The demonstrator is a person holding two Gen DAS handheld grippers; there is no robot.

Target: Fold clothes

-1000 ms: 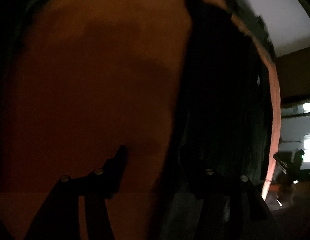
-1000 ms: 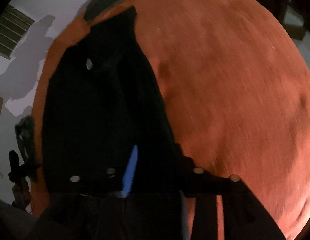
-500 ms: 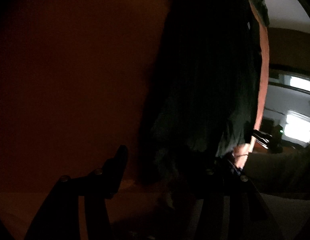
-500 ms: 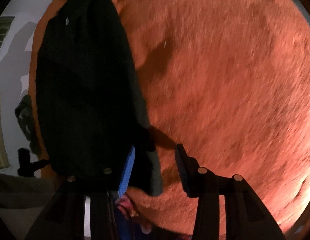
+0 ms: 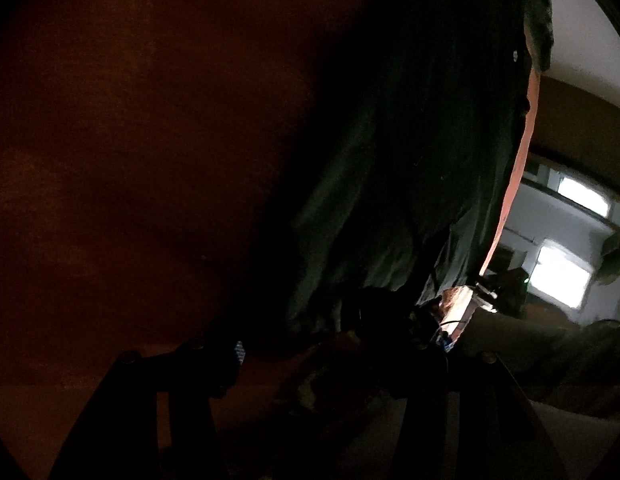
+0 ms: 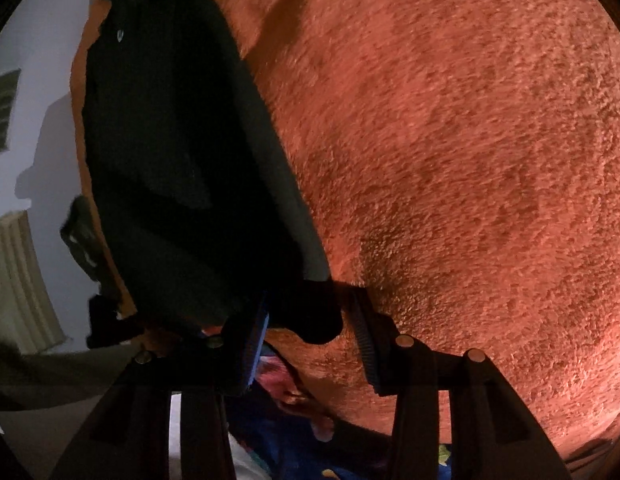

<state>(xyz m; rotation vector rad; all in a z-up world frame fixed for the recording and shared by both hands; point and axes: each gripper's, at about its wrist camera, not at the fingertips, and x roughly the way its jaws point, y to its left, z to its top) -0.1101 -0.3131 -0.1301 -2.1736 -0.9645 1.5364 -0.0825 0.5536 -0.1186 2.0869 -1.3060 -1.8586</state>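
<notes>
As we looked along the left wrist view, the scene was very dark. Our left gripper stood with its jaws apart, and the near end of the dark garment hung down between them; we could not tell whether the pads pressed on it. The garment lay along the right part of the orange blanket, close to the blanket's lit right edge, beyond which a bright window showed. Against the frame of a second ago, the garment now filled more of the view and its near end had come down to the jaws, while the room past the edge had opened wider. Left of the garment the blanket lay bare and broad.

From the right wrist view, our right gripper stood half-open, the garment's black corner hanging between its fingers with a clear gap to the right-hand one; whether the blue-padded left finger touched the cloth we could not tell. The garment stretched away up the left side, along the blanket's left edge by the pale wall. A second ago the cloth hid the left finger; now the corner sat narrower between them, and the blanket's near edge showed. To the right, open blanket ran wide
</notes>
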